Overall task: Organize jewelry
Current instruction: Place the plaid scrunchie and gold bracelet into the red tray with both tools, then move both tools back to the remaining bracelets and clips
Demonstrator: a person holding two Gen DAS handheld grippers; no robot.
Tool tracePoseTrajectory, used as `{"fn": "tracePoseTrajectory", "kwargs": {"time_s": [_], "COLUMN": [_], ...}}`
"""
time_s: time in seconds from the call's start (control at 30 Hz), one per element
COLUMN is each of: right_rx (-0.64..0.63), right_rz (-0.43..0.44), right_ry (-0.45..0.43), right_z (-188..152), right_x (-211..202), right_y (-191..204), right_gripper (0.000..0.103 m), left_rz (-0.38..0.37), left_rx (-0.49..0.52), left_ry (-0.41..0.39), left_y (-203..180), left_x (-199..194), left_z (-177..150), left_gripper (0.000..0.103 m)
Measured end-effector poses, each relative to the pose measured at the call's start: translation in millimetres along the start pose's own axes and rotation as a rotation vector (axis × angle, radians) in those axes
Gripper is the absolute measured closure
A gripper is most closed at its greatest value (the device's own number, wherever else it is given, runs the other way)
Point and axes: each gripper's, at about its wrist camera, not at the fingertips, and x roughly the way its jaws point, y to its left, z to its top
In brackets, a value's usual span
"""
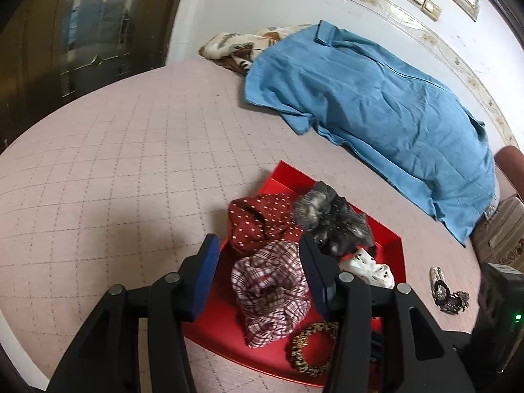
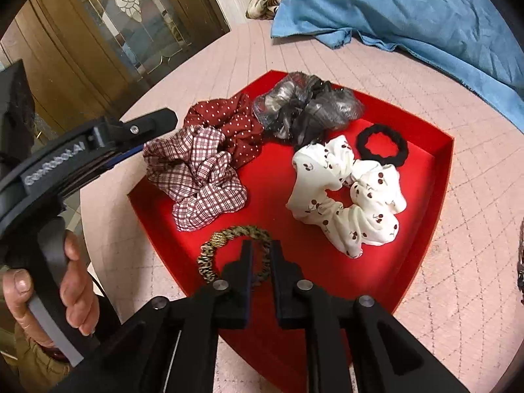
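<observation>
A red tray (image 2: 435, 177) (image 1: 213, 334) lies on the pink quilted bed. In it lie a plaid scrunchie (image 2: 199, 177) (image 1: 268, 288), a red dotted scrunchie (image 2: 229, 121) (image 1: 258, 219), a grey sheer scrunchie (image 2: 304, 108) (image 1: 330, 219), a white cherry scrunchie (image 2: 347, 196) (image 1: 370, 268), a black hair tie (image 2: 381, 145) and a leopard hair tie (image 2: 209, 255) (image 1: 311, 347). My right gripper (image 2: 262, 249) is shut on the leopard hair tie over the tray's near corner. My left gripper (image 1: 258, 245) is open and empty, hovering above the plaid scrunchie.
A blue cloth (image 1: 376, 104) (image 2: 409, 9) covers the far side of the bed, with a patterned fabric (image 1: 235, 46) behind it. A small dark hair accessory (image 1: 445, 291) lies on the quilt right of the tray. A wooden glass door (image 2: 114, 32) stands at left.
</observation>
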Motion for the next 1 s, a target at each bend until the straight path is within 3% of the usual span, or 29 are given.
{"fn": "tracePoseTrajectory", "kwargs": {"time_s": [0.33,0.6,0.73,1.0], "right_rx": [0.019,0.079,0.155,0.355], "right_rz": [0.011,-0.074,-0.15,-0.283], "right_ry": [-0.049,-0.113,-0.133,-0.196], "right_z": [-9,-52,-86,-143], "right_x": [-26,-77,-106,-171], "right_y": [-12,-57,-96,-184], "right_gripper": [0.08,0.066,0.065,0.065], "left_rz": [0.09,0.188,0.152,0.03], "left_rx": [0.036,0.171,0.187,0.194], "left_ry": [-0.06,-0.202,-0.217,-0.133], "left_y": [-4,-34,-47,-98], "left_x": [-7,-28,-38,-56], "left_z": [-3,-12,-18,-22], "left_gripper": [0.042,0.015,0.012,0.012]}}
